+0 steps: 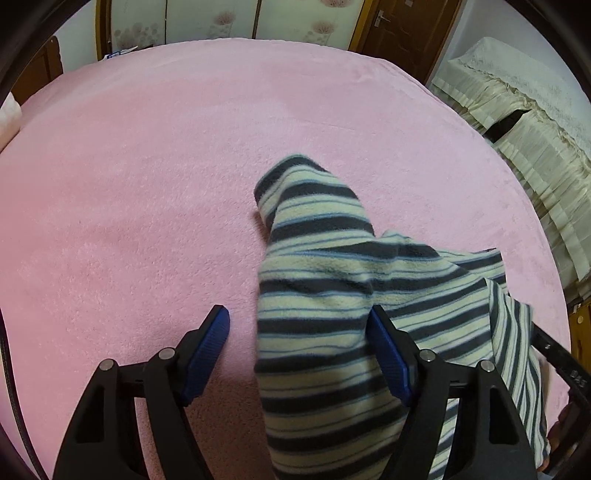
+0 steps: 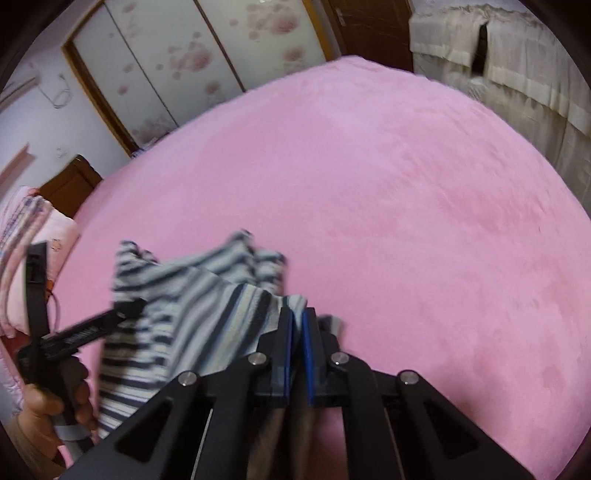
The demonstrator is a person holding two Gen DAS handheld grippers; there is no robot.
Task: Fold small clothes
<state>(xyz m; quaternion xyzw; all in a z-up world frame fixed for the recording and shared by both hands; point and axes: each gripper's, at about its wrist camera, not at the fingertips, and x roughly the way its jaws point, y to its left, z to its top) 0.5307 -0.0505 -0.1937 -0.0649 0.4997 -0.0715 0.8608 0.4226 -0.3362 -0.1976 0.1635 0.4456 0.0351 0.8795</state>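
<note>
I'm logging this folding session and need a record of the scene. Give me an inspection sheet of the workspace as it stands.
Surface: pink fleece blanket covering the bed.
Job's things: grey-and-cream striped fleece garment, bunched and partly raised off the blanket.
Clutter: pink quilted bedding at the bed's edge.
Grippers: left gripper open, the garment lying between its fingers; right gripper shut on the garment's edge.
Cables: thin black cord at the left view's edge.
Surroundings: floral-panelled wardrobe, brown wooden door, cream ruffled cover.
</note>
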